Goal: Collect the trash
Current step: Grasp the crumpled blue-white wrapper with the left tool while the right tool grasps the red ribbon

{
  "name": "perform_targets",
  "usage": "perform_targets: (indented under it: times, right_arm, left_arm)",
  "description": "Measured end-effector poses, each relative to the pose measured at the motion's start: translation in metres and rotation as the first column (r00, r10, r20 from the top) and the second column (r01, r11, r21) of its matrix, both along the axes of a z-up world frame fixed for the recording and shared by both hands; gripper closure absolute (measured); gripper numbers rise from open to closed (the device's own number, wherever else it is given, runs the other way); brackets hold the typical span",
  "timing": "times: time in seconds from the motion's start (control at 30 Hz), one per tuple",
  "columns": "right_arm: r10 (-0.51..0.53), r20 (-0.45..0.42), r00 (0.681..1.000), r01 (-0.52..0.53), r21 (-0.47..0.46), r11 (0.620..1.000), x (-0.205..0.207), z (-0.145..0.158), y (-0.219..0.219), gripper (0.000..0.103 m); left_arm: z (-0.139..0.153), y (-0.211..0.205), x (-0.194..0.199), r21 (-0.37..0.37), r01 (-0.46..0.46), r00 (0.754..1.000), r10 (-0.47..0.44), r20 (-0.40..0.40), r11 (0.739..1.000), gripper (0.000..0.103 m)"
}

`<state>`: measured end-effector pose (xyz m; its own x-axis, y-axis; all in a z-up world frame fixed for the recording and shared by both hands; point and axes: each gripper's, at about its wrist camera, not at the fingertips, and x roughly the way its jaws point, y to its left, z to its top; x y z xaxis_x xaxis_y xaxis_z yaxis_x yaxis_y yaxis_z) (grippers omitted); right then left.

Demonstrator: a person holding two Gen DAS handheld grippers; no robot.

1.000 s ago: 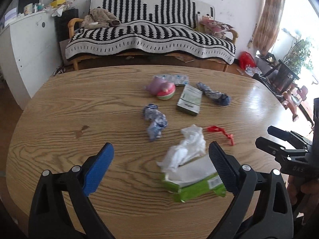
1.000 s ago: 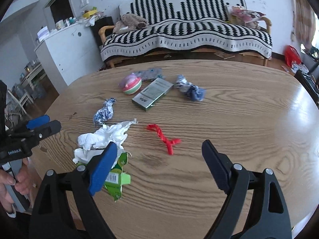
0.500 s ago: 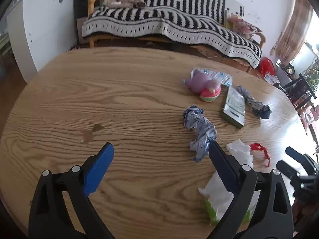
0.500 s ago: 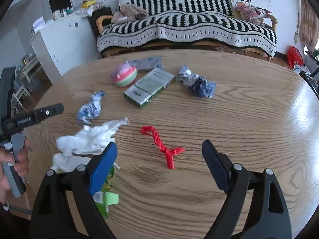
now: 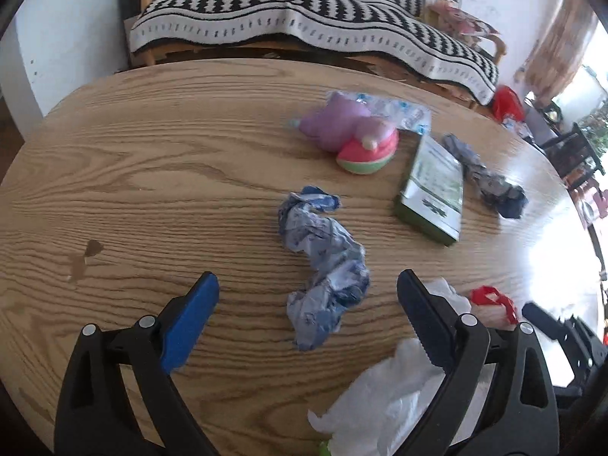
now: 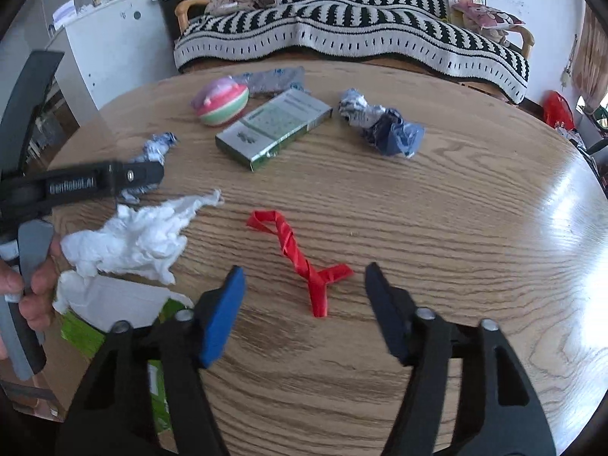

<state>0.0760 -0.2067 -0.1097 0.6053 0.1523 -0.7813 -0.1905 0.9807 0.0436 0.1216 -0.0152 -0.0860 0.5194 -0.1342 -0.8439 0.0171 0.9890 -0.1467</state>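
Both grippers have advanced: left gripper point(image 5: 307, 296), spread, now frames the blue wrapper point(image 5: 323, 262) mid-table point(image 5: 152, 174); right gripper point(image 6: 304, 292), spread, frames the red ribbon point(image 6: 300, 254). White tissue point(image 6: 133, 239) lies toward the near edge, green box point(image 6: 273, 127) farther back.

Two crumpled blue wrappers point(image 5: 323, 262) point(image 6: 383, 125), one green box point(image 6: 273, 127), one red ribbon point(image 6: 300, 256), one tissue wad point(image 6: 133, 239)

1. On the table point(image 6: 456, 228), the twisted ribbon point(image 6: 300, 258) lies central.
2. Tissue point(image 6: 133, 239) at nine o'clock.
3. Box point(image 6: 273, 129) at twelve, ball point(image 6: 222, 106) behind it.
4. Crumpled wrapper point(image 6: 383, 125) at one o'clock.
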Motion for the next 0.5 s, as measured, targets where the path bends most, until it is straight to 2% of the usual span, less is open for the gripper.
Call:
perform_targets:
  times: [0.07,0.1,0.13,0.17,0.2,0.23,0.3,0.5]
  right_arm:
    - [0.000,0.010,1.000,0.001,-0.025,1.000,0.000,0.000,0.002,0.054]
    - [0.003,0.013,1.000,-0.002,-0.031,1.000,0.000,-0.001,0.002,0.062]
    - [0.005,0.014,1.000,-0.005,-0.029,1.000,0.000,-0.001,0.001,0.068]
    - [0.007,0.012,1.000,-0.007,-0.025,1.000,0.001,0.000,0.000,0.079]
    - [0.007,0.009,1.000,-0.006,-0.018,1.000,0.001,0.000,-0.001,0.091]
    - [0.004,0.007,1.000,-0.004,-0.012,1.000,0.001,0.000,-0.001,0.094]
    - [-0.001,0.012,1.000,0.001,0.003,1.000,-0.001,0.003,-0.003,0.094]
    - [-0.007,0.065,0.998,0.004,0.046,0.999,-0.018,0.026,-0.012,0.094]
  left_arm:
    - [-0.001,0.002,0.002,-0.021,-0.003,1.000,0.003,-0.015,1.000,0.018]
    - [-0.002,0.002,0.005,-0.029,0.002,1.000,-0.003,-0.024,1.000,0.021]
    - [-0.002,0.000,0.005,-0.015,0.010,1.000,-0.010,-0.017,1.000,0.027]
    - [-0.002,-0.001,0.004,0.006,0.015,1.000,-0.015,-0.013,1.000,0.033]
    - [-0.003,-0.004,0.003,0.034,0.025,1.000,-0.025,-0.009,0.999,0.047]
    - [-0.002,-0.008,0.002,0.060,0.042,0.999,-0.042,-0.007,0.997,0.064]
    - [-0.001,-0.012,0.000,0.071,0.057,0.998,-0.057,-0.009,0.996,0.070]
    - [0.017,-0.010,-0.011,0.096,0.051,0.998,-0.054,0.037,0.994,0.073]
